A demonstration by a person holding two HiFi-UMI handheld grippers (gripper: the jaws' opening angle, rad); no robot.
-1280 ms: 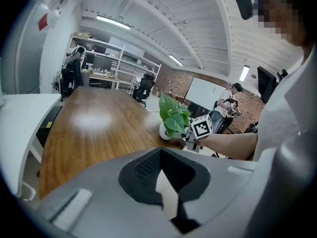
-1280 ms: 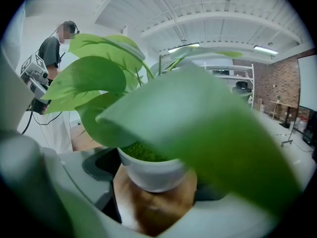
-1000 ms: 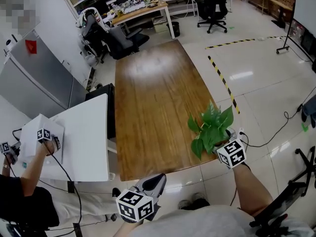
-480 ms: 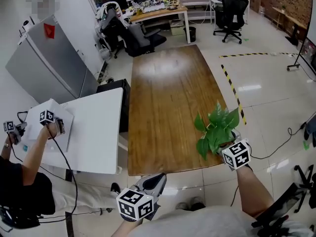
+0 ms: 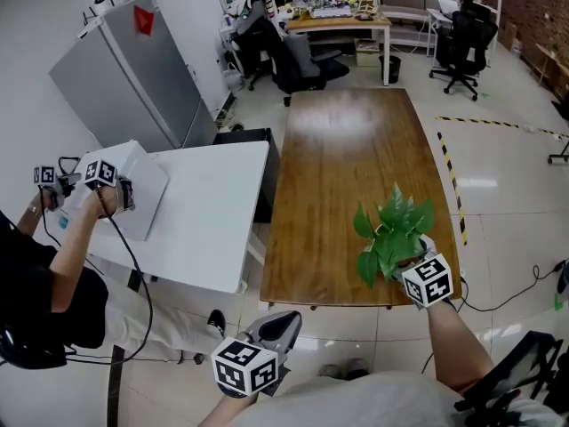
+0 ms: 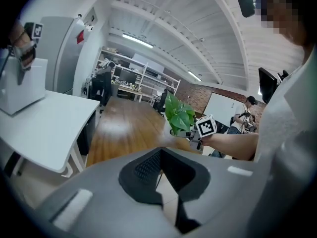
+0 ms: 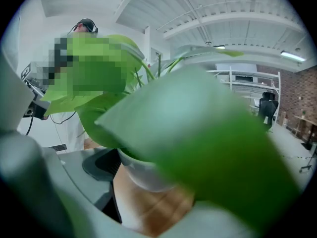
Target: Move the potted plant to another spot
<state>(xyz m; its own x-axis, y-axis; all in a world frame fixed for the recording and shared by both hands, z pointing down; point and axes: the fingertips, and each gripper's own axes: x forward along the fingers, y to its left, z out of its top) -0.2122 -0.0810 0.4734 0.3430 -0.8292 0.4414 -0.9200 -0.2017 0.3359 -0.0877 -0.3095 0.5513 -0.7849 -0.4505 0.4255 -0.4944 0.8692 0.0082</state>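
Note:
The potted plant (image 5: 391, 229), green leaves in a small white pot (image 7: 143, 175), hangs over the near right corner of the long wooden table (image 5: 347, 176). My right gripper (image 5: 405, 261) is shut on the pot, and its marker cube sits just behind. In the right gripper view, leaves fill most of the picture and one dark pad (image 7: 98, 165) lies against the pot. I cannot tell whether the pot touches the table. My left gripper (image 5: 280, 320) is low in front of my body, off the table's near end, shut and empty (image 6: 161, 150). The left gripper view shows the plant (image 6: 179, 115) ahead to the right.
A white table (image 5: 204, 229) stands left of the wooden one. At its far left a person (image 5: 49, 274) holds two grippers against a white box (image 5: 133, 185). A grey cabinet (image 5: 133, 78), office chairs (image 5: 302, 60) and black-yellow floor tape (image 5: 452, 181) lie beyond.
Both grippers have swung left across the room along with my view. The plant has ridden along in the right gripper, from the table's right edge to further in over its near corner.

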